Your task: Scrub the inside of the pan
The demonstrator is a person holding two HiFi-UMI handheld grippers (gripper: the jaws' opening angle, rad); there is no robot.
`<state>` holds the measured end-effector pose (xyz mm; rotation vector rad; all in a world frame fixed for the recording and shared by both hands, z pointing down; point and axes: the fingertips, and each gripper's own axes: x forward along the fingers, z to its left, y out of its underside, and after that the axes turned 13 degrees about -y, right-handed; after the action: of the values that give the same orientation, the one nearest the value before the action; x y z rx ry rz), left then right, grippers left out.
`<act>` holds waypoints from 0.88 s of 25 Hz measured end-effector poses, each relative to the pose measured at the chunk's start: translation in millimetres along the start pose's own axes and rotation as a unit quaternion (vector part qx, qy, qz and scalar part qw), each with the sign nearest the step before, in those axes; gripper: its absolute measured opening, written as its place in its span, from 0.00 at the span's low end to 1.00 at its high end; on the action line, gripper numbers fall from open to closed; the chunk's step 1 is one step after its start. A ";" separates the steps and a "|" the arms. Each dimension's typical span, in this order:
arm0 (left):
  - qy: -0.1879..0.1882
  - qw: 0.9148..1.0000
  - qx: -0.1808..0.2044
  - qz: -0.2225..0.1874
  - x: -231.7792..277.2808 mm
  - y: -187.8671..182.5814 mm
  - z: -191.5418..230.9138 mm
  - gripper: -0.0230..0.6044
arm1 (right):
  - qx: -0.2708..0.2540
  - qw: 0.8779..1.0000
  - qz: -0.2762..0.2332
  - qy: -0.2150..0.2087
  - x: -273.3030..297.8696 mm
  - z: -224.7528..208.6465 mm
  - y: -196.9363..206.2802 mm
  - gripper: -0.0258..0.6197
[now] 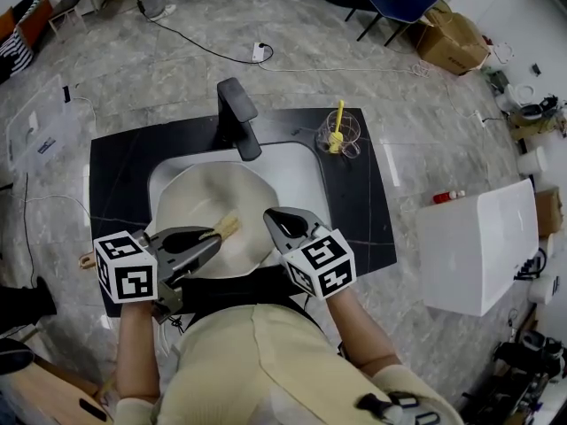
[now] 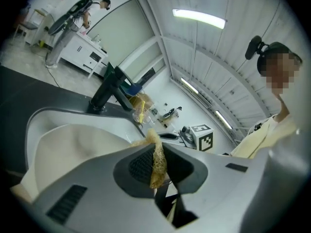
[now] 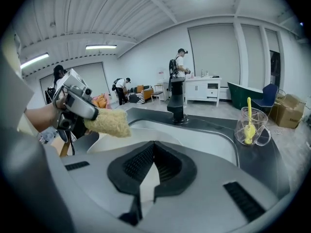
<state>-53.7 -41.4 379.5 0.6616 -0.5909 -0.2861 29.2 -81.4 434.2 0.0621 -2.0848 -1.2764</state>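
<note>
**While the pan is waiting in the sink, the scrubber is hanging over it**

As the person is leaning over the black counter (image 1: 115, 175), the left gripper (image 2: 155, 147) is pinching a tan scrubber (image 2: 156, 161). Its jaws are standing narrow, with the fibres bunching between the pads and poking out past the tips. The cream pan (image 1: 195, 197) is lying in the white sink (image 1: 297, 171) below the tap (image 1: 237, 118) and is filling most of the basin. The scrubber is hanging above the near part of the pan's inside. From the right gripper view it seems to be sitting clear of the surface, though contact cannot be ruled out. The right gripper (image 1: 275, 217) is waiting at the pan's near right rim with its jaws closed together and nothing showing between the pads. Whether it is touching the rim cannot be told.

Doing this step well is probably meaning lowering the scrubber until the fibres, not the jaw tips, are bearing on the pan. Overlapping circles would then be working from the near wall across the floor toward the side by the tap. The pan looks to be lying loose in the basin, so the right gripper is likely best used steadying the rim against sliding or rocking. Only a thin band of scrubber is being held, so hard sideways strokes are risking dragging it free. Moderate, even pressure looks safer.
</note>
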 end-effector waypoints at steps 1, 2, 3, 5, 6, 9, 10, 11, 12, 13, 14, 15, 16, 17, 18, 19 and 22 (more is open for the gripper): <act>-0.004 1.000 -0.003 -0.014 -2.6 -3.1 0.7 0.11 | 0.003 1.000 -0.005 -0.002 -0.5 0.0 -1.2 0.06; -0.008 1.000 -0.006 -0.028 -5.0 -5.6 2.1 0.11 | 0.007 1.000 -0.009 -0.005 -0.9 0.1 -2.4 0.06; -0.013 0.999 -0.007 -0.039 -7.2 -7.6 4.1 0.11 | 0.011 1.000 -0.013 -0.008 -1.0 0.5 -3.6 0.06; -0.032 0.998 -0.004 -0.059 -10.8 -10.9 9.6 0.11 | 0.019 0.999 -0.021 -0.015 -0.9 1.8 -5.9 0.06; -0.046 0.997 0.001 -0.068 -12.2 -12.6 12.8 0.11 | 0.021 0.999 -0.024 -0.018 -0.9 2.3 -7.0 0.06; -0.104 0.990 0.013 -0.098 -16.4 -18.7 25.0 0.11 | 0.024 0.999 -0.028 -0.022 -0.6 3.1 -9.0 0.06; -0.123 0.987 0.018 -0.107 -17.5 -19.9 29.4 0.11 | 0.025 0.999 -0.029 -0.023 -0.3 3.3 -9.2 0.06; -0.138 0.984 0.026 -0.113 -18.3 -20.3 33.2 0.11 | 0.026 0.999 -0.029 -0.024 0.1 3.5 -9.2 0.06; -0.152 0.981 0.035 -0.117 -18.9 -20.2 36.1 0.11 | 0.028 0.999 -0.030 -0.025 0.4 3.4 -9.2 0.06; -0.166 0.978 0.047 -0.120 -19.5 -20.2 38.4 0.11 | 0.030 0.999 -0.031 -0.025 0.5 3.2 -9.4 0.06; -0.180 0.974 0.059 -0.121 -20.4 -20.0 40.4 0.11 | 0.033 0.999 -0.032 -0.025 0.4 2.9 -9.6 0.06; -0.195 0.971 0.072 -0.121 -21.2 -19.4 42.5 0.11 | 0.036 0.998 -0.034 -0.025 0.2 2.9 -10.0 0.06; -0.211 0.967 0.085 -0.119 -21.8 -17.7 44.6 0.11 | 0.039 0.998 -0.035 -0.026 0.0 3.0 -10.3 0.06; -0.227 0.962 0.099 -0.114 -22.0 -15.1 47.0 0.11 | 0.040 0.998 -0.035 -0.026 -0.1 3.2 -10.5 0.06; -0.244 0.957 0.114 -0.107 -21.9 -11.8 49.5 0.11 | 0.041 0.998 -0.035 -0.026 -0.1 3.4 -10.3 0.06; -0.261 0.951 0.133 -0.099 -21.5 -8.3 52.2 0.11 | 0.041 0.998 -0.035 -0.026 0.2 3.5 -9.9 0.06; -0.309 0.928 0.200 -0.067 -19.5 1.7 59.7 0.11 | 0.039 0.998 -0.034 -0.025 1.1 3.4 -8.1 0.06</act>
<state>-104.8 -61.1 410.3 1.0170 -1.2323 -0.5170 23.9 -83.4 427.2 0.1386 -2.1915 -1.2471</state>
